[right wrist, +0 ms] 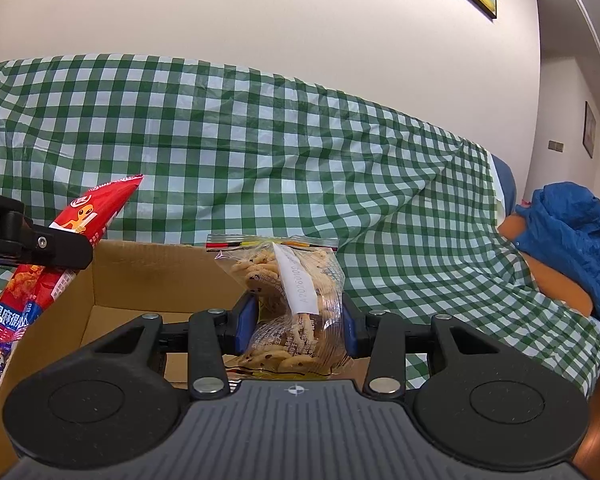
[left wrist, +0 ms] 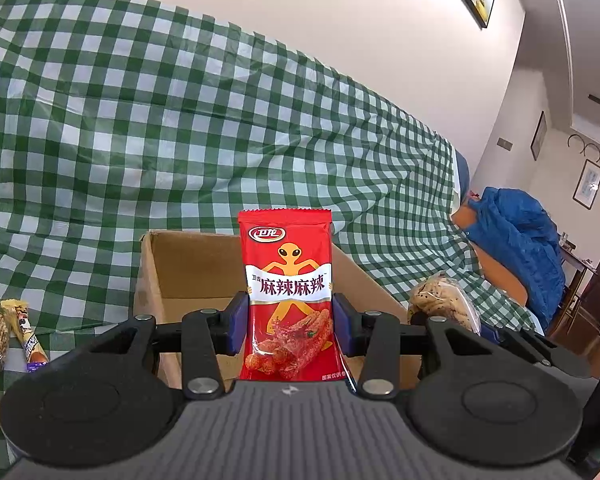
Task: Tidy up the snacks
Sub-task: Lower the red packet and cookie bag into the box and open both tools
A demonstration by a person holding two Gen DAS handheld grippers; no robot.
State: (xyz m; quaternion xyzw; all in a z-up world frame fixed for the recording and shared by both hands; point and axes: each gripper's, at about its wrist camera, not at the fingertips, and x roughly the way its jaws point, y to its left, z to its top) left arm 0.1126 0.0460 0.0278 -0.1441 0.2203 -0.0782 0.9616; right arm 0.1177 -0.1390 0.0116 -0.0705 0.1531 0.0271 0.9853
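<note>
Clamped in the left gripper (left wrist: 289,322): an upright red snack packet (left wrist: 287,300); pinched in the right gripper (right wrist: 299,330): a clear cookie bag (right wrist: 290,304). Both just above the open cardboard box (right wrist: 140,280) ahead; probably lowering and letting go next. Beyond, a green checked cloth (left wrist: 180,140), then a white wall (right wrist: 260,12).

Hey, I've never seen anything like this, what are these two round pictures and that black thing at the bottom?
Each picture comes from a camera mounted on a handheld claw; a person holds one in each hand. The black part is the claw itself. The left claw grips a red spicy snack packet upright. The right claw grips a clear zip bag of cookies. Both hang over an open cardboard box; what it holds is hidden. Behind is a green checked cloth. In the left view, more snack packets lie beside the box.
</note>
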